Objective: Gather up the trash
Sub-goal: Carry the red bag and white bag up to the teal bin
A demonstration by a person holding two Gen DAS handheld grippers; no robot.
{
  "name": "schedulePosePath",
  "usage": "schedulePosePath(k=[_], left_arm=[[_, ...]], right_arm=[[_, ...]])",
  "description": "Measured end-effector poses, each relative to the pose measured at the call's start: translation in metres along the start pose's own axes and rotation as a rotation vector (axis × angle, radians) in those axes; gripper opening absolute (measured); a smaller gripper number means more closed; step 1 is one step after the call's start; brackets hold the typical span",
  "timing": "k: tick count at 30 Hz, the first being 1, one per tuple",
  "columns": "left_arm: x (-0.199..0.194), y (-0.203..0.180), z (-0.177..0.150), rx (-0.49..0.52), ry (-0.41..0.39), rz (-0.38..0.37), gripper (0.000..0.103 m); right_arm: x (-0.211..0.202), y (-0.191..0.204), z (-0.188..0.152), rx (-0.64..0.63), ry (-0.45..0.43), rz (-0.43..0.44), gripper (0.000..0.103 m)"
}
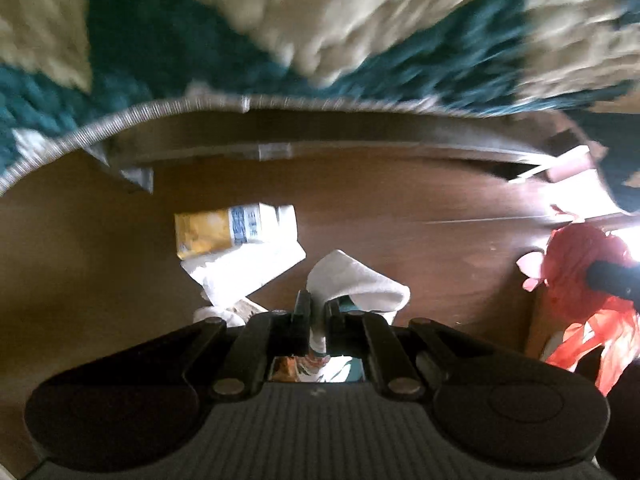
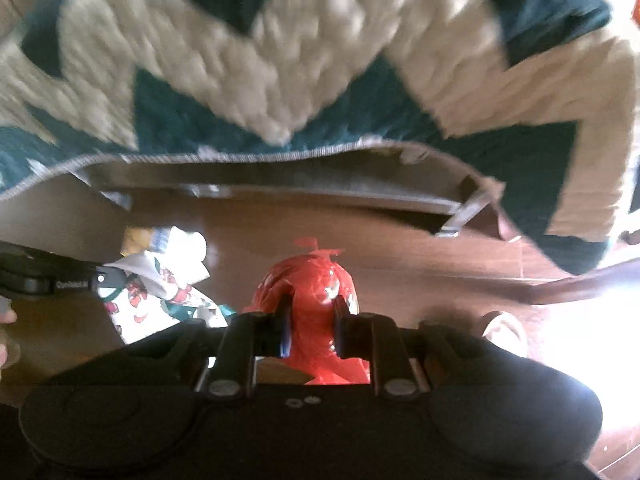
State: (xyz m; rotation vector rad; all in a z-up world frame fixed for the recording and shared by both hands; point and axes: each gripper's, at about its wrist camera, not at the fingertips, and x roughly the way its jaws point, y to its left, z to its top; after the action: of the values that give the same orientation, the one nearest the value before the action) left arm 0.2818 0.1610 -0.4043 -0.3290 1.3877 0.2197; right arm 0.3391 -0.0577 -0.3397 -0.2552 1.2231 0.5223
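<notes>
My left gripper points down at the wooden floor and is shut on a white paper napkin, which hangs from its fingers above the floor. From the right wrist view the same left gripper enters at the left, and the napkin shows a red and green print. My right gripper is shut on the bunched neck of a red plastic bag. In the left wrist view that bag hangs at the far right. A yellow packet and a white crumpled paper lie on the floor below.
A thick teal and cream zigzag rug fills the top of both views; its bound edge curves over the brown wooden floor. The same rug hangs over the floor in the right wrist view. Bright glare washes out the lower right.
</notes>
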Motion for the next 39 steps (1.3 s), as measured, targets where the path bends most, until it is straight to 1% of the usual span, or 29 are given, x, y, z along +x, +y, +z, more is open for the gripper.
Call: schedulePosePath(k=[4, 7, 11, 15, 18, 20, 24, 28, 31, 33, 36, 39], left_arm=[[-0.051, -0.006, -0.009, 0.029, -0.073, 0.013, 0.006], [-0.097, -0.011, -0.018, 0.073, -0.145, 0.026, 0.006], [-0.162, -0.021, -0.023, 0.12, -0.248, 0.022, 0.006], [-0.228, -0.039, -0.028, 0.168, -0.344, 0.009, 0.006], [-0.274, -0.059, -0.033, 0.224, -0.418, -0.008, 0.006], [-0.303, -0.077, -0.037, 0.269, -0.477, -0.014, 0.006], [-0.361, -0.114, -0.043, 0.326, -0.583, -0.056, 0.006], [-0.41, -0.158, -0.047, 0.384, -0.669, -0.082, 0.006], [-0.442, -0.198, -0.048, 0.449, -0.724, -0.085, 0.006], [-0.463, -0.225, -0.047, 0.485, -0.753, -0.098, 0.006], [-0.491, -0.263, -0.042, 0.517, -0.791, -0.139, 0.006], [-0.525, -0.302, -0.034, 0.536, -0.834, -0.196, 0.006]], right_arm=[[-0.05, 0.002, -0.009, 0.006, -0.075, 0.015, 0.018], [-0.093, 0.001, -0.012, 0.002, -0.145, 0.035, 0.018], [-0.155, -0.001, -0.014, -0.023, -0.225, 0.047, 0.018], [-0.221, -0.008, -0.023, -0.048, -0.303, 0.025, 0.018], [-0.271, -0.016, -0.032, -0.062, -0.393, -0.006, 0.017], [-0.303, -0.021, -0.037, -0.085, -0.443, -0.038, 0.017], [-0.365, -0.038, -0.046, -0.091, -0.521, -0.085, 0.017], [-0.425, -0.057, -0.055, -0.087, -0.584, -0.134, 0.017], [-0.461, -0.074, -0.058, -0.067, -0.625, -0.167, 0.017], [-0.485, -0.086, -0.06, -0.054, -0.658, -0.208, 0.017], [-0.517, -0.107, -0.064, -0.019, -0.715, -0.266, 0.017], [-0.545, -0.131, -0.061, 0.025, -0.77, -0.331, 0.017]])
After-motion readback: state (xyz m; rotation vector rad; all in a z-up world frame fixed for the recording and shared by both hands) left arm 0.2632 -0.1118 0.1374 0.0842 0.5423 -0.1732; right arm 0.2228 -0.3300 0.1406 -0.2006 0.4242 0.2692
